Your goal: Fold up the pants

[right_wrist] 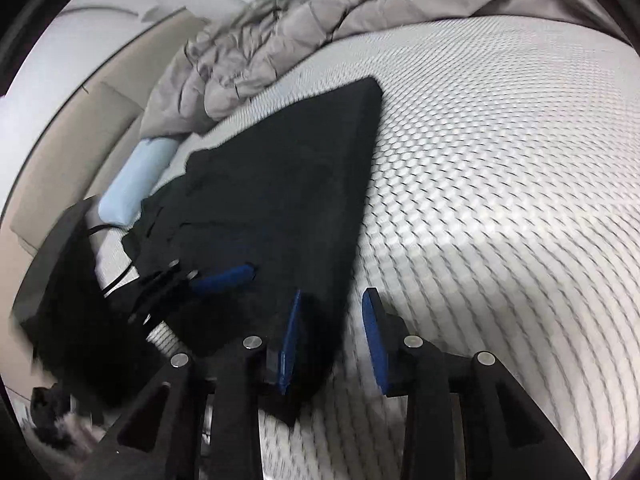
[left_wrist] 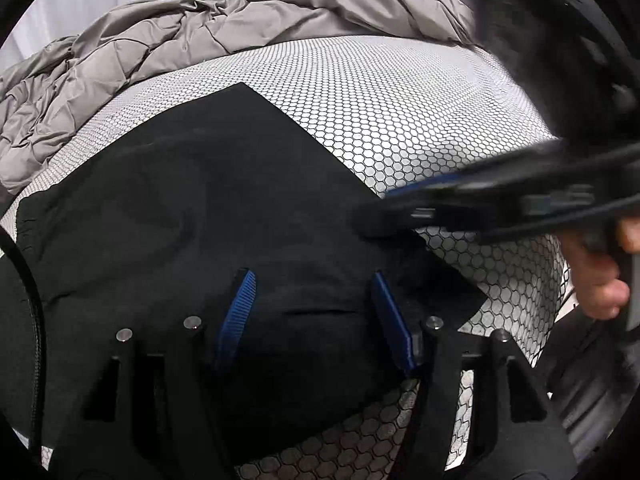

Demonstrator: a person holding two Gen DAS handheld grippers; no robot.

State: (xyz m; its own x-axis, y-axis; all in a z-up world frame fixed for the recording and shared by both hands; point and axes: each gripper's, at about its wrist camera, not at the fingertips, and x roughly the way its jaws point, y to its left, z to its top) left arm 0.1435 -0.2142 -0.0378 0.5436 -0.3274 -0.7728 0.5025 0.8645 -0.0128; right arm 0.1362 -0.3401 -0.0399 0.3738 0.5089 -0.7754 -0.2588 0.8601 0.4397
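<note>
The black pants [right_wrist: 280, 184] lie folded flat on the honeycomb-patterned mattress [right_wrist: 500, 200], their long axis running from the near edge away toward the rumpled grey duvet [right_wrist: 320, 28], ending there in a square, crisp corner; the gathered waistband edge shows at the left in the left wrist view. The cloth is matte, smooth, with faint creases. The left gripper [left_wrist: 314, 312] hovers over the near part of the pants, fingers spread, nothing pinched. The right gripper [right_wrist: 334, 336] straddles the right edge, its jaws apart and not clamping the fabric.
</note>
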